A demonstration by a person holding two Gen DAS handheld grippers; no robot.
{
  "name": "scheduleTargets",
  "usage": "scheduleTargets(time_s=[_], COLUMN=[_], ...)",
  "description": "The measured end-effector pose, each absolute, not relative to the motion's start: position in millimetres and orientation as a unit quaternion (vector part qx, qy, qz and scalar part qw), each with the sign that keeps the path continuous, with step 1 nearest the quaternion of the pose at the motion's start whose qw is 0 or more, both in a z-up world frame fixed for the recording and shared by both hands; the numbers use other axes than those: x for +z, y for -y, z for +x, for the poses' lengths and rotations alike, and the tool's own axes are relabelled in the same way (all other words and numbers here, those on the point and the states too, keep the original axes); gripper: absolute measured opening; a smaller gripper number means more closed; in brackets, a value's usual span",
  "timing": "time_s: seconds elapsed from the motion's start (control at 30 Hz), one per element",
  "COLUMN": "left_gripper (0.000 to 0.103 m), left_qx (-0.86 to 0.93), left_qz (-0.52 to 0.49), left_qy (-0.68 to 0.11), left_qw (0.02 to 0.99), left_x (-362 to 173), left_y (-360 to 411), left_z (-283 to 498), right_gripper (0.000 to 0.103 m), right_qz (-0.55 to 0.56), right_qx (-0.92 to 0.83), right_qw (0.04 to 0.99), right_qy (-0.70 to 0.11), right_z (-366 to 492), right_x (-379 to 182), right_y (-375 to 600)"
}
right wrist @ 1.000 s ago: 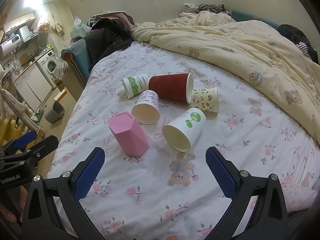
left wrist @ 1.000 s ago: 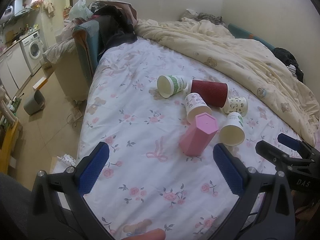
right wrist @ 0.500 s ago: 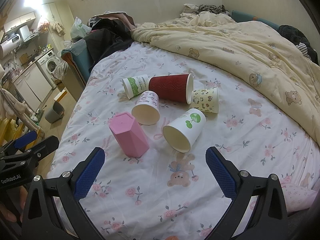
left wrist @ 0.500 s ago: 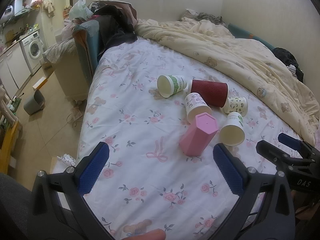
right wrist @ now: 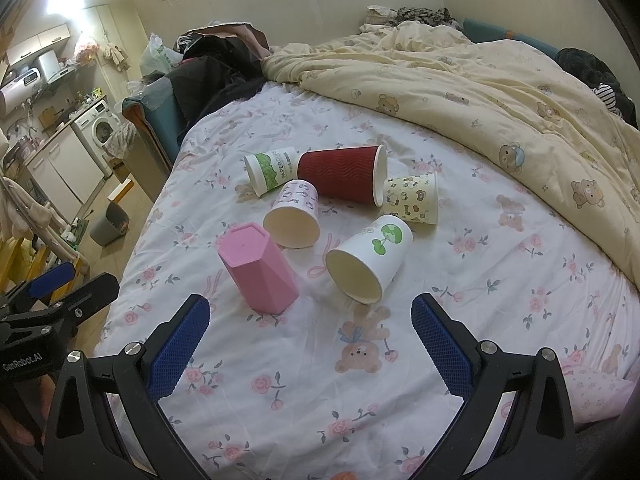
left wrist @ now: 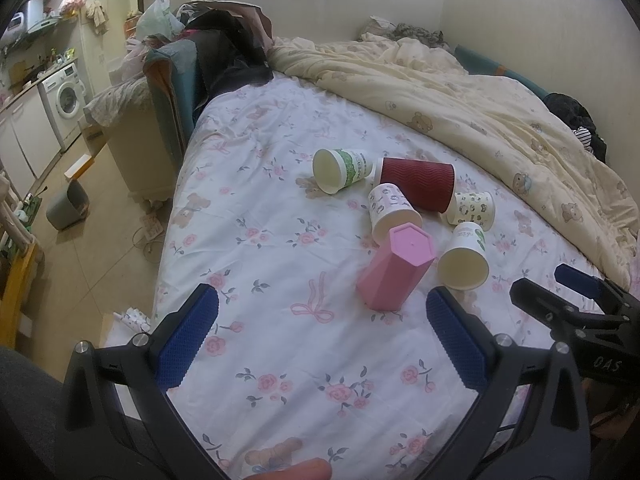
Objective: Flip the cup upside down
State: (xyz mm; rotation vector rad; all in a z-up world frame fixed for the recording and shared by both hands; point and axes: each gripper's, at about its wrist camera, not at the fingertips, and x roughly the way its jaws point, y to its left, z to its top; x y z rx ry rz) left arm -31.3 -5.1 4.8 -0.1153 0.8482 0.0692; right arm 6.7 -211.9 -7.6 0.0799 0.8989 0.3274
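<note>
A pink hexagonal cup stands upside down on the floral bedsheet. Behind it several paper cups lie on their sides: a green-banded one, a dark red ribbed one, a white patterned one, a yellow-green printed one and a white one with a green sprout. My left gripper is open and empty, just short of the pink cup. My right gripper is open and empty, in front of the cups.
A cream bear-print duvet is bunched along the far right of the bed. Dark clothes pile at the bed's head. The bed's left edge drops to a tiled floor with a grey bin and a washing machine.
</note>
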Motion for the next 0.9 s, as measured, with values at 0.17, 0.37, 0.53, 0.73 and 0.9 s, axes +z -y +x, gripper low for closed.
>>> scheduleTargets(time_s=[0.17,0.37,0.53,0.73,0.9], left_gripper=[0.103,0.103,0.103,0.103,0.103], left_qx=[0.033,0.034,0.033,0.032,0.02], left_qz=[-0.055,-0.055,-0.054,-0.054,-0.063], left_qy=[-0.411,-0.411,-0.411,-0.413,-0.417], left_qw=[0.909,0.909,0.909,0.909,0.906], left_x=[4.4,4.9,4.3,1.3,-3.0], left_y=[5.1,5.5,6.2,6.2,5.2], left_z=[-31.2,-31.1,-31.1,-30.6,-29.2], right_gripper=[0.103,0.103,0.103,0.103,0.103], right_qz=[0.04,0.04,0.043,0.053,0.051], right_qx=[0.158,0.158,0.157,0.16,0.162], right_qw=[0.886,0.886,0.885,0.882,0.881], right_qy=[-0.433,-0.433,-0.436,-0.44,-0.441], right_z=[6.5,6.6,6.1,7.2,6.7], right_x=[-7.2,-7.2,-7.9,-8.9,-10.2], right_y=[211.5,211.1,209.7,211.2,208.7])
